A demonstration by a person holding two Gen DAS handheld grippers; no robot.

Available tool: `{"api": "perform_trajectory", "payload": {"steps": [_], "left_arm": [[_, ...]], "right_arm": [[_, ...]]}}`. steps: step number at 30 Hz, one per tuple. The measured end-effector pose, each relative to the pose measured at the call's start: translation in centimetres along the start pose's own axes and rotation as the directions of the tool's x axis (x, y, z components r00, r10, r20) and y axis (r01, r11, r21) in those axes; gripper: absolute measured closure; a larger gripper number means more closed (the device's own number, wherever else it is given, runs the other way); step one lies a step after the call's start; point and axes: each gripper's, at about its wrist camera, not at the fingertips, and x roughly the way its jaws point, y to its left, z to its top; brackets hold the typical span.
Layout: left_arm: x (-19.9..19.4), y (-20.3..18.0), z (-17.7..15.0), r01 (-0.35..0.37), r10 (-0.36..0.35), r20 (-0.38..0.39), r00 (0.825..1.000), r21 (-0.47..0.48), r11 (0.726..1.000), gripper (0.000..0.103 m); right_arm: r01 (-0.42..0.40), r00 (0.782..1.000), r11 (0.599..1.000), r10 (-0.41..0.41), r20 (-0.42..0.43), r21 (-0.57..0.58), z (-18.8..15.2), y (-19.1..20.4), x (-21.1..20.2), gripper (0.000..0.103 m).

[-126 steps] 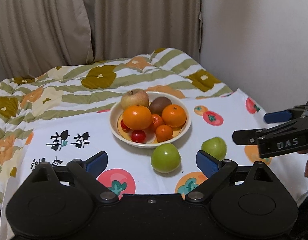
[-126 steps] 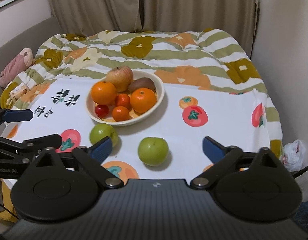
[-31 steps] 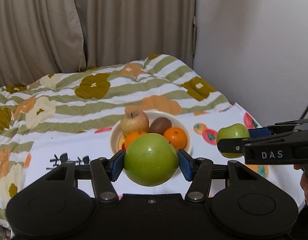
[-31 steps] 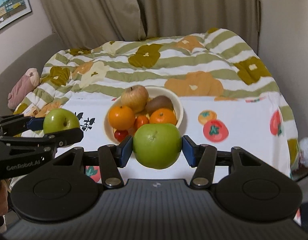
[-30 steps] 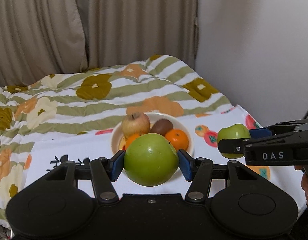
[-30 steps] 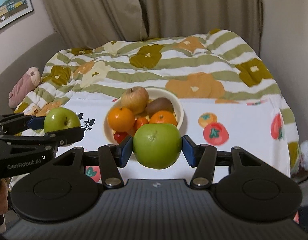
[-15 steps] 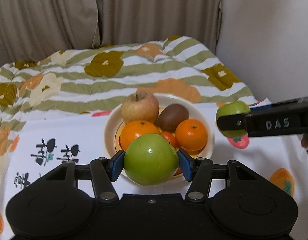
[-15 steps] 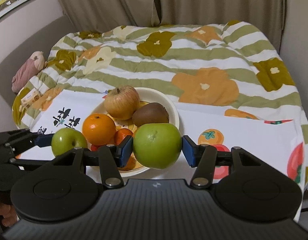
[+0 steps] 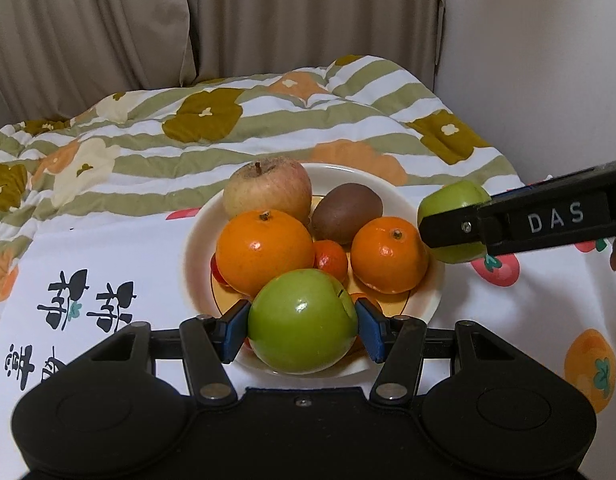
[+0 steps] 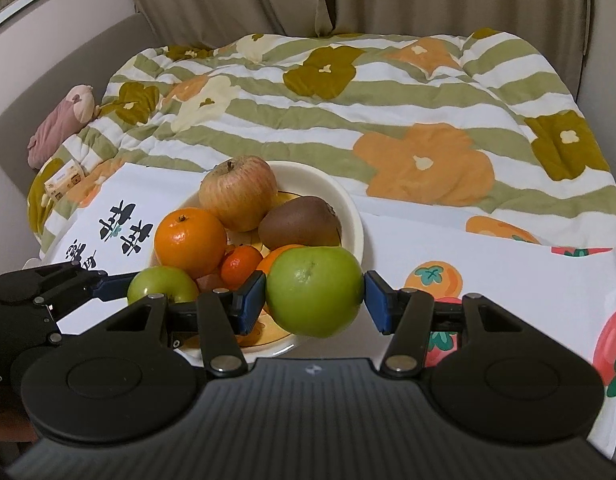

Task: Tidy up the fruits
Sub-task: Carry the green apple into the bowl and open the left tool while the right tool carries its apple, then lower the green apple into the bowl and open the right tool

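Note:
My left gripper is shut on a green apple and holds it over the near rim of the white bowl. My right gripper is shut on a second green apple, over the bowl's near right rim. The bowl holds a reddish apple, a kiwi, two oranges and small red fruits. The right gripper and its apple also show at the right of the left wrist view. The left gripper's apple shows at the left of the right wrist view.
The bowl stands on a white cloth with fruit prints, laid over a striped flowered quilt. A pink soft toy and a small packet lie at the quilt's left edge. Curtains and a wall stand behind.
Both grippers have moved forward and down with their apples, from above the cloth to right over the bowl's near rim. The bowl now looms larger in both views.

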Motion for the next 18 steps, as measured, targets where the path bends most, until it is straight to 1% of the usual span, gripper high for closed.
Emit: {"api": "perform_trajectory", "payload": {"steps": [2, 3, 4, 6, 8, 11, 18], "left_arm": [[0.1, -0.1, -0.1, -0.007, 0.007, -0.004, 1.000, 0.005, 1.000, 0.040], [0.1, -0.1, -0.2, -0.015, 0.015, 0.001, 1.000, 0.011, 1.000, 0.033], [0.0, -0.2, 0.0, -0.028, 0.028, 0.003, 1.000, 0.020, 0.999, 0.019], [-0.6, -0.3, 0.1, -0.035, 0.034, 0.032, 0.999, 0.036, 0.999, 0.008], [-1.1, -0.3, 0.1, -0.029, 0.027, 0.045, 0.999, 0.047, 0.998, 0.008], [-1.2, -0.3, 0.1, -0.039, 0.038, 0.034, 0.999, 0.052, 0.998, 0.008], [-1.8, 0.2, -0.1, -0.038, 0.038, 0.024, 0.999, 0.027, 0.999, 0.008]], "right_arm": [[-0.001, 1.000, 1.000, 0.001, 0.000, -0.002, 0.0, 0.0, 0.0, 0.035], [-0.002, 1.000, 1.000, 0.002, 0.000, -0.003, 0.1, 0.1, 0.1, 0.035], [-0.004, 1.000, 1.000, 0.004, 0.000, -0.004, 0.2, 0.2, 0.1, 0.035], [-0.009, 1.000, 1.000, 0.009, 0.000, -0.004, 0.3, 0.3, 0.2, 0.035], [-0.013, 1.000, 1.000, 0.013, 0.002, -0.006, 0.4, 0.4, 0.3, 0.035], [-0.018, 1.000, 1.000, 0.018, 0.005, -0.012, 0.6, 0.6, 0.3, 0.035], [-0.036, 0.999, 0.998, 0.037, 0.014, -0.051, 1.5, 1.4, 0.6, 0.035]]}}
